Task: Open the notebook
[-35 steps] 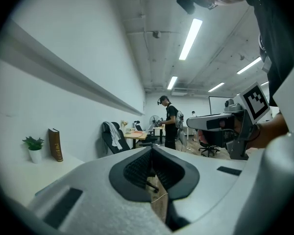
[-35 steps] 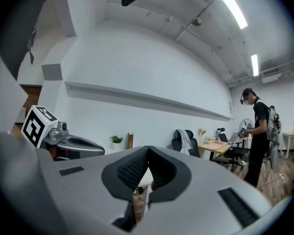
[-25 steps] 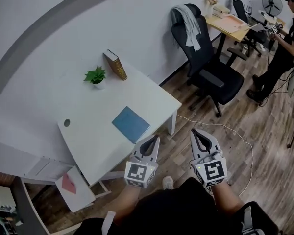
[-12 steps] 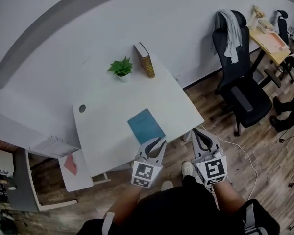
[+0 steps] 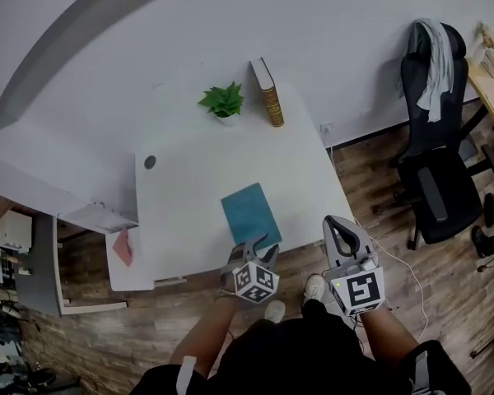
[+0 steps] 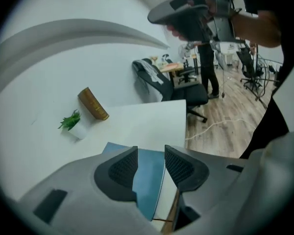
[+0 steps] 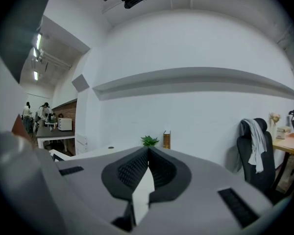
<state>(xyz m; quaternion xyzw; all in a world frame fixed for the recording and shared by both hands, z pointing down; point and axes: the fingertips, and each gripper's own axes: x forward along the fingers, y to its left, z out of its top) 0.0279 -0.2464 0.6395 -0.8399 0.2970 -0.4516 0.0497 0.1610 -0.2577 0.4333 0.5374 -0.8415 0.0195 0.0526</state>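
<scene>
A closed blue notebook (image 5: 250,211) lies flat near the front edge of the white table (image 5: 189,196). My left gripper (image 5: 258,244) tilts down over the notebook's near edge. Its jaws are opening, and nothing is pressed between them. In the left gripper view the blue notebook (image 6: 150,175) shows through the gap of the left gripper (image 6: 151,163), and its near right corner lies beside the table's edge. My right gripper (image 5: 336,223) hovers to the right, off the table over the floor, shut and empty. In its own view the right gripper (image 7: 148,155) points almost level at the wall.
At the table's back stand a small potted plant (image 5: 223,101) and an upright brown book (image 5: 268,91). A black office chair (image 5: 432,138) with a grey cloth over it stands on the wood floor at the right. A low white shelf unit (image 5: 107,253) sits left of the table.
My left gripper has sunk and tipped down to the notebook's near edge, and its jaws have parted from shut. The right gripper has moved little in the view and has stayed shut. The table now sits nearer the middle.
</scene>
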